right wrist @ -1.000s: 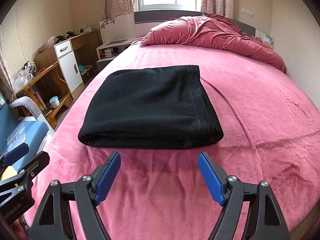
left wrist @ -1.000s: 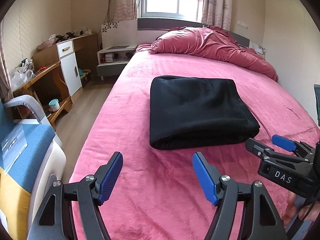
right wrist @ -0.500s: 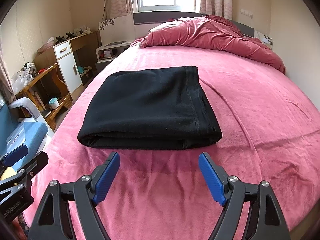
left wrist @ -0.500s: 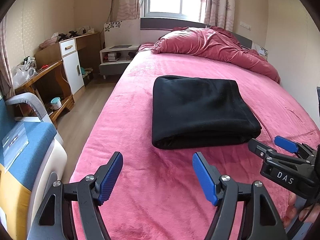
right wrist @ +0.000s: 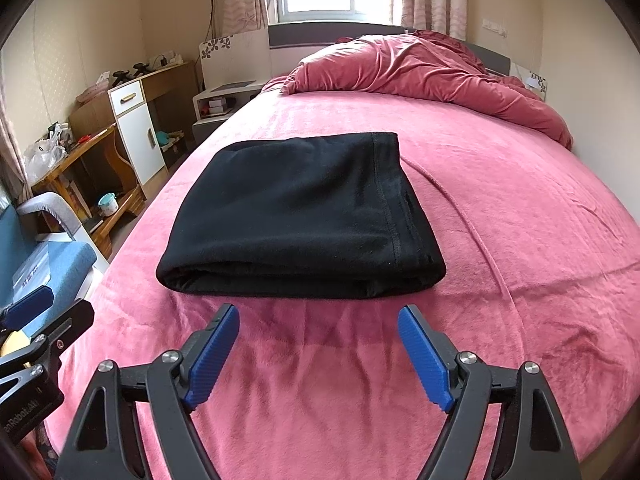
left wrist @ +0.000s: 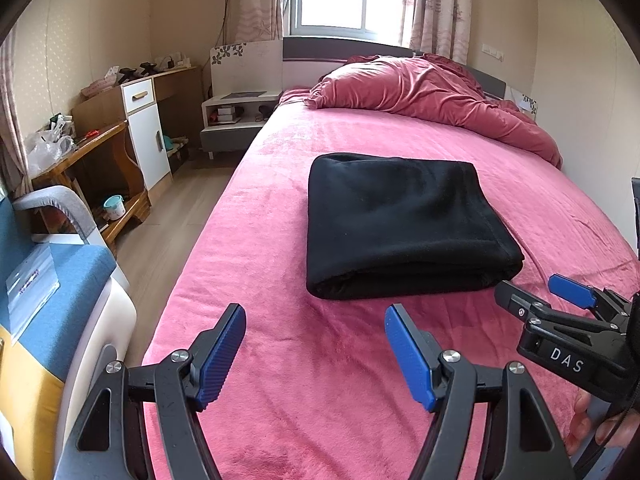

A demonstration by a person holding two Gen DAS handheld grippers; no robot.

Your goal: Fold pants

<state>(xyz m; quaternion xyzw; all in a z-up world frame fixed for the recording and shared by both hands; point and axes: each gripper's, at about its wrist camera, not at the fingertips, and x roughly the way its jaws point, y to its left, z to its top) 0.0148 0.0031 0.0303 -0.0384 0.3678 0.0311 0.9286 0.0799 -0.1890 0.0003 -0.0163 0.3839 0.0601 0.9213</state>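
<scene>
The right gripper (left wrist: 560, 300) reads "DAS" (white letters on its black body).

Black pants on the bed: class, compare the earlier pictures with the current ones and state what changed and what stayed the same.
Both cameras drew back slightly and tilted up. The folded black pants kept their shape and place on the pink bed. The left gripper and right gripper stayed open and empty, nothing grasped or released.

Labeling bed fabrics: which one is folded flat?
The black pants, a neat rectangle mid-bed; the red duvet lies bunched by the headboard.
</scene>
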